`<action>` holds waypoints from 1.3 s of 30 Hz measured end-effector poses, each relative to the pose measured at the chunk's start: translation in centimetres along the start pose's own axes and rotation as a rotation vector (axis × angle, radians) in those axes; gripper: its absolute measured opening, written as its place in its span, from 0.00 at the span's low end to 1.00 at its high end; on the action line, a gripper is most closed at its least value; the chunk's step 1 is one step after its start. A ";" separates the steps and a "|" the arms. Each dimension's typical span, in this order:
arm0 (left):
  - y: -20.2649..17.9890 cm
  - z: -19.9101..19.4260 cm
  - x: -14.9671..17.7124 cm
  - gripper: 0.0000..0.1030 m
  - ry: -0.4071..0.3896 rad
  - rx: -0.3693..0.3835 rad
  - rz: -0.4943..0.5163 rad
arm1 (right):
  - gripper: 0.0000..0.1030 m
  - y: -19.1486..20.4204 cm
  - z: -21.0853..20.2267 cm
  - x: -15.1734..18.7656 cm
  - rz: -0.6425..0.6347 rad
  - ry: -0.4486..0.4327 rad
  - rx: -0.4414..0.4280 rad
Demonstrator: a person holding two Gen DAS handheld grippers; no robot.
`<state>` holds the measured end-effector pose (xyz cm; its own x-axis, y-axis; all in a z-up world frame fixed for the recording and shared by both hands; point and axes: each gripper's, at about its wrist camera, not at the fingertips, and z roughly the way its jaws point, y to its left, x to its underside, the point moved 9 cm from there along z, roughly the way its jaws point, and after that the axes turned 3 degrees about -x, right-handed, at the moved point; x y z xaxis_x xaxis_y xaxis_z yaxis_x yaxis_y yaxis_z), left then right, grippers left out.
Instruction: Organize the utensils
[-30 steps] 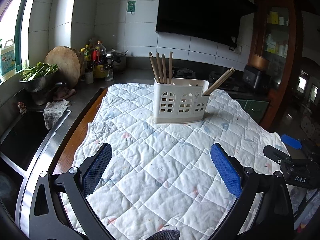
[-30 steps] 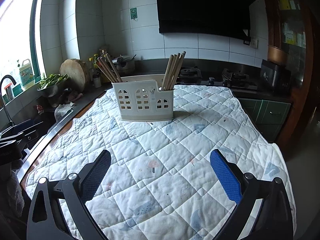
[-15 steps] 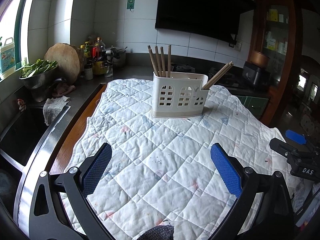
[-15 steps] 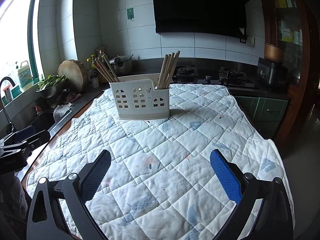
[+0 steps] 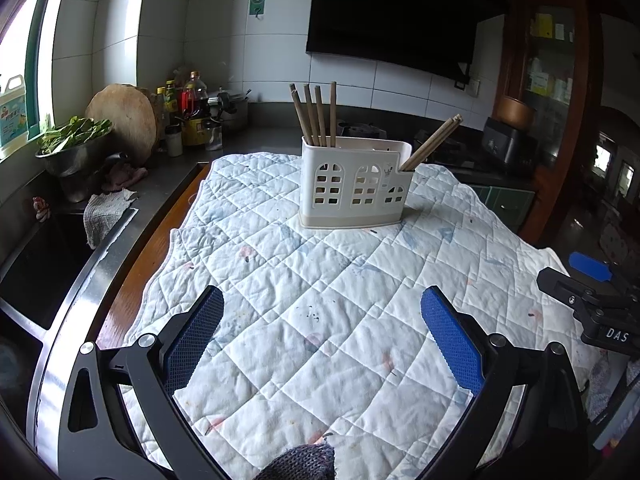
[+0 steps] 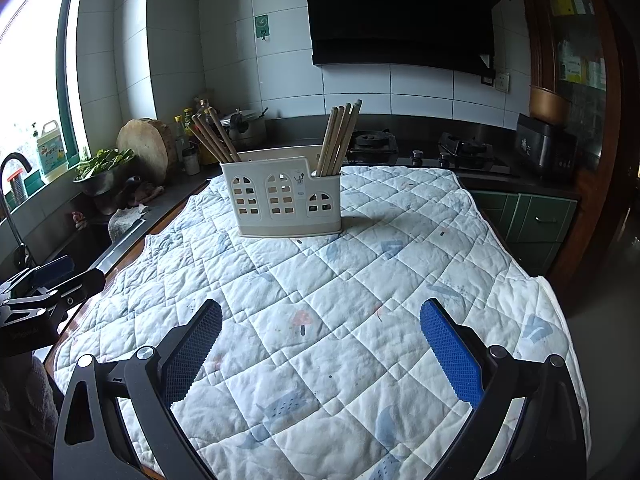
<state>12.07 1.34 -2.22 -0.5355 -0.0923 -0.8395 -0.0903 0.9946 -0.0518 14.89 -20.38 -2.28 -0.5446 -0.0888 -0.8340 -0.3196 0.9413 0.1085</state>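
Both of your grippers have drawn back from the holder over the last second, so it sits smaller and farther up in each wrist view than it did, with more bare quilt showing in front of the pads. You are working over a white quilted cloth (image 5: 304,280) spread on a wooden table (image 5: 132,276), and its near and right edges have come into the right wrist view as you pulled away. Nothing on the cloth itself has shifted. Your white utensil holder (image 5: 354,184) stands upright toward the far end of the cloth, well apart from both tools. One bunch of chopsticks (image 5: 314,114) stands nearly straight in its left compartment, and a second bunch (image 5: 432,142) leans out to the right from the low end compartment. Your left gripper (image 5: 322,340) hangs above the cloth with its jaws spread wide and nothing between the blue pads (image 5: 452,344). Your right gripper (image 6: 320,344) is the same, jaws wide apart and empty over the quilt. From the left wrist view you can see the right tool at the far right edge, beside the cloth.
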 end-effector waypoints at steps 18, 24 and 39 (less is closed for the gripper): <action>-0.4 0.5 0.7 0.95 0.017 0.007 0.001 | 0.93 0.0 0.1 0.6 -0.001 0.011 -0.003; -0.4 0.6 0.8 0.95 0.021 0.005 -0.002 | 0.93 -0.2 0.4 0.7 0.003 0.019 -0.008; -0.9 0.3 0.8 0.95 0.015 0.016 0.009 | 0.93 -0.2 0.3 0.8 0.003 0.020 -0.008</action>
<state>11.99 0.42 -2.98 -0.5490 -0.0839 -0.8316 -0.0723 0.9960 -0.0527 14.80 -20.52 -3.13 -0.5611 -0.0928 -0.8225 -0.3243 0.9389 0.1152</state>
